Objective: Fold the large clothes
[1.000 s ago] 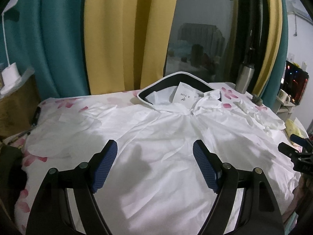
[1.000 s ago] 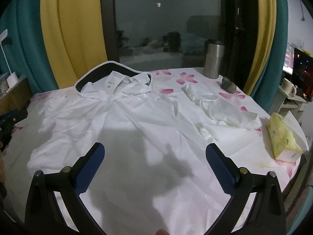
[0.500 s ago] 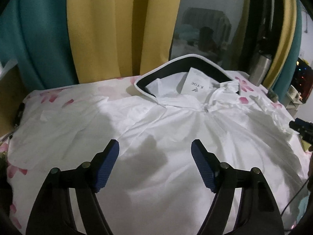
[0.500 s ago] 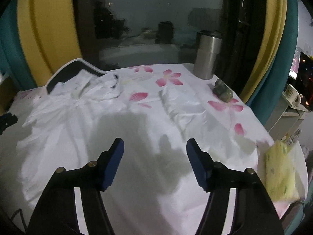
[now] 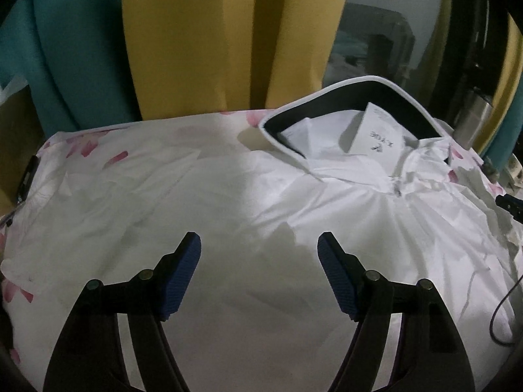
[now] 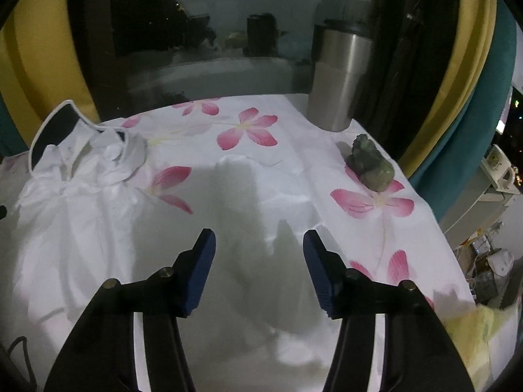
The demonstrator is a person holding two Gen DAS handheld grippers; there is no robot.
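A large white garment (image 5: 294, 215) lies spread flat on a table with a pink-flowered cloth (image 6: 242, 130). Its dark collar with white trim and a paper tag (image 5: 376, 134) points toward the window. My left gripper (image 5: 258, 261) is open and empty, low over the garment's left shoulder and sleeve area. My right gripper (image 6: 258, 254) is open and empty, low over the garment's right sleeve (image 6: 261, 196). The collar also shows in the right wrist view (image 6: 59, 127) at the far left.
A steel tumbler (image 6: 340, 78) and a small green stone figure (image 6: 372, 166) stand at the far right of the table. Yellow and teal curtains (image 5: 196, 42) and a dark window (image 6: 196, 32) are behind. A yellow tissue pack (image 6: 480, 323) lies near right. A cable (image 5: 503, 313) hangs at the right edge.
Both grippers have moved forward and lower toward the garment. The left has swung left toward the sleeve, the right has swung right toward the other sleeve. The right jaws have narrowed.
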